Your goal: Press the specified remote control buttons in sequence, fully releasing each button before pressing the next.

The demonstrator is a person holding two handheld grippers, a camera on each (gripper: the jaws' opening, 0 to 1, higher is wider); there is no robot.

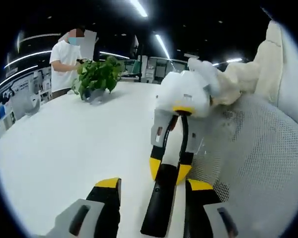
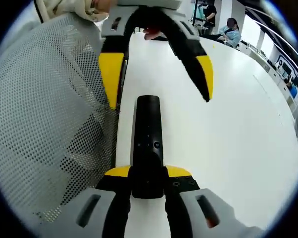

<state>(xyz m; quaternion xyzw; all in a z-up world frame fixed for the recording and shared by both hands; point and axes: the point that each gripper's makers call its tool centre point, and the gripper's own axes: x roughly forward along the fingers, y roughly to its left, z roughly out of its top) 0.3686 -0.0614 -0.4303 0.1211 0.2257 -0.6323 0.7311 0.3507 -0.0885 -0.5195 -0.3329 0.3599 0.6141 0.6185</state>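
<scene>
A slim black remote control (image 2: 148,129) lies lengthwise over the white table (image 2: 228,148). My right gripper (image 2: 148,171) is shut on its near end, yellow tips on both sides. In the left gripper view that same right gripper (image 1: 169,171) comes down from the top, held by a hand in a pale sleeve, with the remote (image 1: 159,208) pointing toward the camera. My left gripper (image 1: 154,183) is open, one jaw on each side of the remote's end without touching it. From the right gripper view the left gripper (image 2: 160,101) hangs open over the remote's far end.
A white mesh surface (image 1: 258,148) borders the table edge, also seen as the mesh (image 2: 49,114) on the left. A potted green plant (image 1: 97,77) stands at the table's far side with a person (image 1: 64,59) behind it. Other people (image 2: 228,29) sit far off.
</scene>
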